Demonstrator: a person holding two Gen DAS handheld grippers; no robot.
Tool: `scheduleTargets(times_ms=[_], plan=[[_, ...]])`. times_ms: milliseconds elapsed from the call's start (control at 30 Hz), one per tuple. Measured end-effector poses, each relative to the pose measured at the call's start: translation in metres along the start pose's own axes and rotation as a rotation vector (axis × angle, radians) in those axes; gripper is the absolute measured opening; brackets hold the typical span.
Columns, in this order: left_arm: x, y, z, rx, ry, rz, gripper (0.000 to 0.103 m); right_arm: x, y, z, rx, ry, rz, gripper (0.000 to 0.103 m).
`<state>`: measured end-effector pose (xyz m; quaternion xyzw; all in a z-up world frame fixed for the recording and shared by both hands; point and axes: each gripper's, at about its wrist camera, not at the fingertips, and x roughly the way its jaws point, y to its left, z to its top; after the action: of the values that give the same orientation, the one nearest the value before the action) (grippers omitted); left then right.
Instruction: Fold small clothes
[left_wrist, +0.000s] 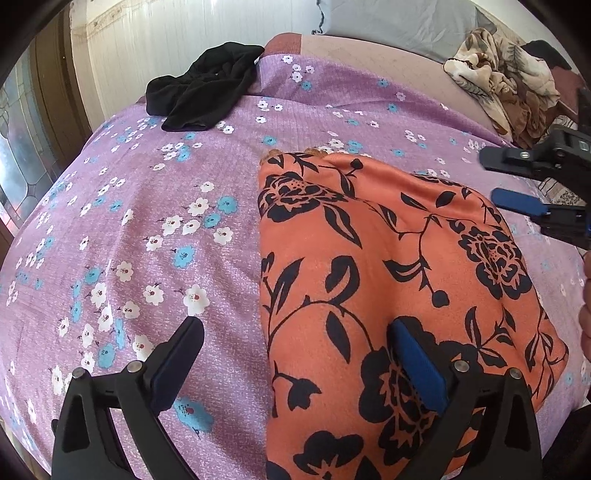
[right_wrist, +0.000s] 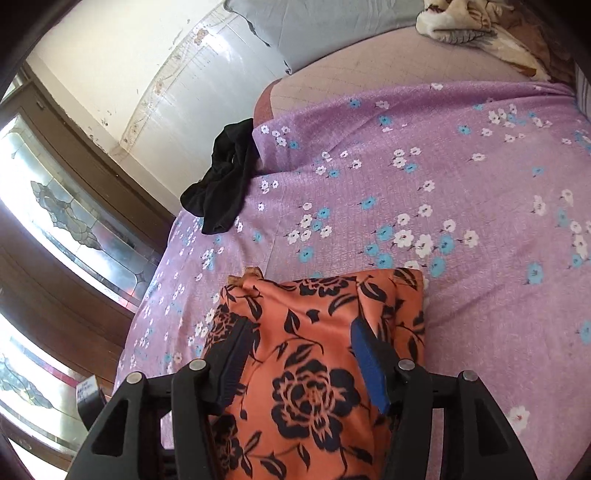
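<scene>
An orange garment with black flowers (left_wrist: 388, 280) lies folded flat on the purple flowered bedspread (left_wrist: 166, 221). My left gripper (left_wrist: 295, 328) is open and empty above the garment's near left edge, one finger over the bedspread, one over the cloth. My right gripper (left_wrist: 498, 177) shows at the right edge of the left wrist view, open, beside the garment's far right corner. In the right wrist view the right gripper (right_wrist: 299, 328) is open over the garment (right_wrist: 314, 369), holding nothing.
A crumpled black garment (left_wrist: 203, 92) lies at the bedspread's far left edge, also in the right wrist view (right_wrist: 221, 184). A beige patterned blanket (left_wrist: 502, 85) is heaped at the far right. A grey pillow (left_wrist: 388, 18) lies at the back. A wooden door with glass (right_wrist: 55, 221) stands left.
</scene>
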<state>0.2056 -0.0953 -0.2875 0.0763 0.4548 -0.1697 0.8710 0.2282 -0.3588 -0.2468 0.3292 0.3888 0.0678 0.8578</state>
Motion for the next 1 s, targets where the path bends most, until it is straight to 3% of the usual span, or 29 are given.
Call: scheduleTargets(times_ms=[100, 300, 467, 633, 733, 767, 1000], plan=[[0.002, 0.002, 0.000, -0.001, 0.004, -0.011, 0.102, 0.048, -0.020, -0.001, 0.067, 0.117, -0.060, 0.059], [0.002, 0.005, -0.001, -0.020, 0.019, -0.032, 0.102, 0.054, 0.003, 0.003, -0.039, 0.118, -0.146, 0.060], [0.004, 0.008, -0.001, -0.046, 0.039, -0.055, 0.102, 0.064, 0.049, 0.018, -0.125, 0.115, -0.070, 0.060], [0.004, 0.009, -0.001, -0.032, 0.034, -0.064, 0.102, 0.113, 0.084, 0.023, -0.187, 0.181, -0.032, 0.060], [0.005, 0.009, -0.001, -0.021, 0.031, -0.062, 0.102, 0.151, 0.081, 0.016, -0.173, 0.260, -0.083, 0.061], [0.006, 0.009, -0.001, -0.016, 0.031, -0.062, 0.102, 0.156, 0.080, 0.014, -0.180, 0.248, -0.091, 0.061], [0.006, 0.009, -0.001, -0.011, 0.030, -0.074, 0.102, 0.126, 0.069, 0.015, -0.136, 0.214, -0.032, 0.064]])
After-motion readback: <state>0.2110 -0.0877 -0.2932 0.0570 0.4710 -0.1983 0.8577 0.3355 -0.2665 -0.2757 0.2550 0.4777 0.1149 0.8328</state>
